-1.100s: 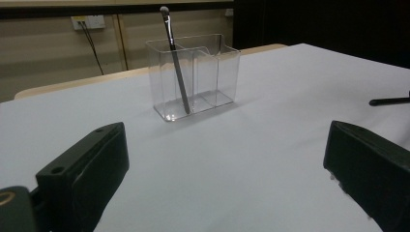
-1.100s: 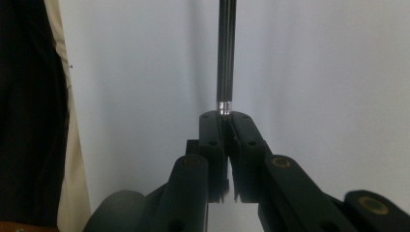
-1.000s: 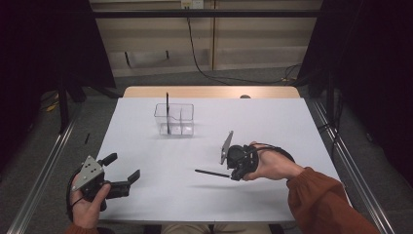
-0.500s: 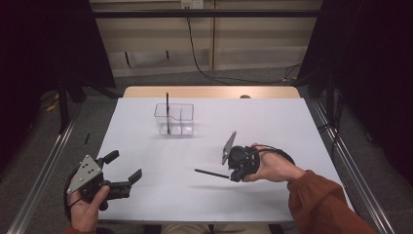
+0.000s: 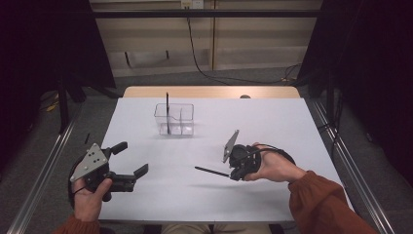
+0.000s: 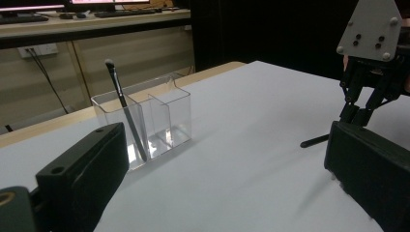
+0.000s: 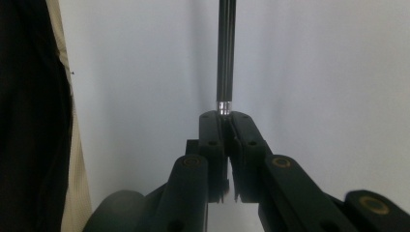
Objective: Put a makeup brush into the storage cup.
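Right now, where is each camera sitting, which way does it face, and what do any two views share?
High view: above the person's side, looking forward and down on the white table; both forearms, left gripper, right gripper.
Left gripper view: along its open jaws toward the clear organizer holding a brush.
Right gripper view: along shut jaws gripping a black brush.
Shared: high and left gripper views both show organizer and right gripper.

Left claw (image 6: 227, 193): its two black jaws rise from the bottom corners, wide apart, nothing between them.
Clear box (image 6: 145, 125): two compartments, standing on the white desk (image 6: 251, 121) near its far edge.
Brush (image 6: 124, 108): leaning in the left compartment, pale tip up.
Right claw (image 6: 355, 116): near the right edge, grey plate on top, gripping a thin dark stick (image 6: 315, 141) that points left, low over the desk.
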Demonstrator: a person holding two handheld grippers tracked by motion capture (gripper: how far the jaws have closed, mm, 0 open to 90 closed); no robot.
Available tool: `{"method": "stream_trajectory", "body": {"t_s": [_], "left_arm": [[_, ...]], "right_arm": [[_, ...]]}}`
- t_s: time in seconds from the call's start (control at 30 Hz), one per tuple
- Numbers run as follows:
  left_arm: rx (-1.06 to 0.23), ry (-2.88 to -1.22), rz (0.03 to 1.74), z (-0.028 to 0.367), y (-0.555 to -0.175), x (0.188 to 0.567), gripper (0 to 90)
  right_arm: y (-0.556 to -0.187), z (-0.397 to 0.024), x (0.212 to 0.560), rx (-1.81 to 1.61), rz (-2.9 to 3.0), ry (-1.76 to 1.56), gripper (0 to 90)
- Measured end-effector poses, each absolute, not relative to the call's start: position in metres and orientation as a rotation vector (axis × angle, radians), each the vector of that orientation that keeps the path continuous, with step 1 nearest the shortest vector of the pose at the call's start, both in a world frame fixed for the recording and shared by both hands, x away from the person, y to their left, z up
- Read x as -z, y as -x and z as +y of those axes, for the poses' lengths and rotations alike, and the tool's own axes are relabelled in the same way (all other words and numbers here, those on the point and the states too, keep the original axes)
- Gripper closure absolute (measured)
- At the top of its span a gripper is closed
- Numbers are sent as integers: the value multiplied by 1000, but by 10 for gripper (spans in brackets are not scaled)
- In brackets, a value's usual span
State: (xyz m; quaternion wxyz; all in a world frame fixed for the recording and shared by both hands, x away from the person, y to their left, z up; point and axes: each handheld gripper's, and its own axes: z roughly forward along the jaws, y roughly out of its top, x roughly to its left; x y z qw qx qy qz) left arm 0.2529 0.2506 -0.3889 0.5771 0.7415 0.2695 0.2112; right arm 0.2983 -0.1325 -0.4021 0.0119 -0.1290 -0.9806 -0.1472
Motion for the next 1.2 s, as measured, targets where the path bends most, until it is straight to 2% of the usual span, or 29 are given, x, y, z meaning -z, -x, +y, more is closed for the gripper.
{"method": "stream_trajectory", "body": {"t_s": [0.4, 1.2], "left_arm": [[-453, -1784, 624, 216, -263, 383, 21], [-384, -1968, 469, 176, -275, 383, 30]], "right_arm": [[-298, -127, 405, 450, -3056, 373, 842], [-299, -118, 404, 435, -3050, 326, 841]]}}
